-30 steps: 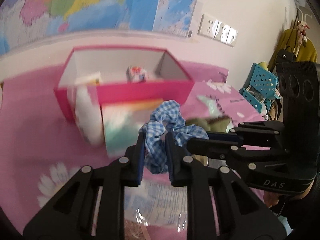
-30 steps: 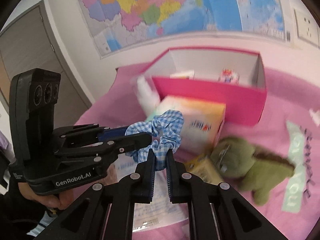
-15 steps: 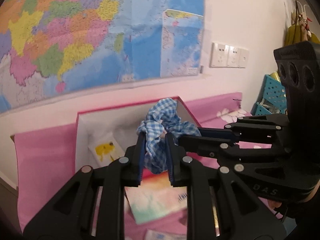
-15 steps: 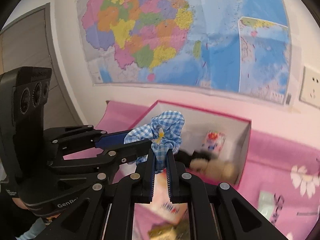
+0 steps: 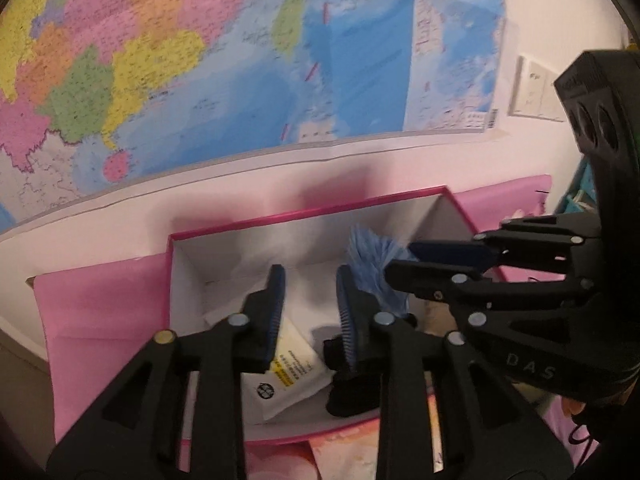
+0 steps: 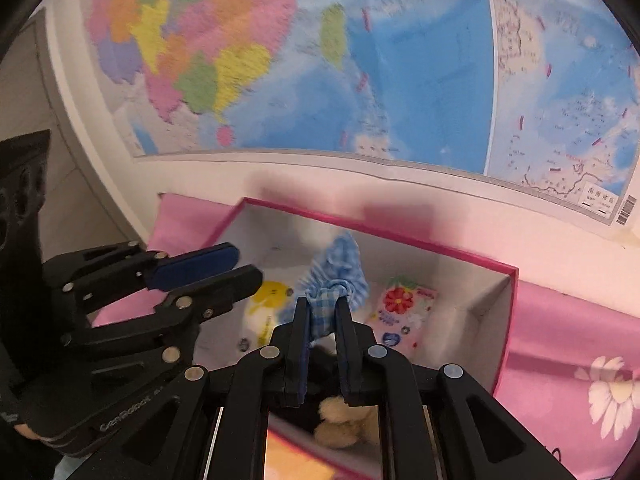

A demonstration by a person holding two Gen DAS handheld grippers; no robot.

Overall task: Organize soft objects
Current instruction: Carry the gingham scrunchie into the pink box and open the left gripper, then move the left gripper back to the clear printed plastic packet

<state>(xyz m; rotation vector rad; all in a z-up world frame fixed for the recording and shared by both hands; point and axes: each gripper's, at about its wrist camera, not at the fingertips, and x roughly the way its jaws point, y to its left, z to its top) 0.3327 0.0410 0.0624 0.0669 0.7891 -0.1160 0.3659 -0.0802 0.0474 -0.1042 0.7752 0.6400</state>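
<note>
A blue-and-white checked scrunchie (image 6: 338, 280) hangs over the open pink box (image 6: 400, 234). My right gripper (image 6: 322, 312) is shut on the scrunchie. In the left wrist view the scrunchie (image 5: 372, 264) is blurred, just right of my left gripper (image 5: 310, 300), which is open and empty above the box (image 5: 280, 218). The right gripper (image 5: 448, 260) reaches in from the right there. The left gripper also shows in the right wrist view (image 6: 212, 268).
Inside the box lie a white packet (image 5: 292, 372), a floral pink pack (image 6: 404, 312), a yellow-printed item (image 6: 268, 296) and a dark-and-cream plush (image 6: 340, 416). A map (image 6: 360, 60) hangs on the wall behind. A pink cloth (image 6: 580, 344) covers the table.
My left gripper has opened and let go of the scrunchie; only the right gripper holds it now. Both grippers have moved forward and over the box.
</note>
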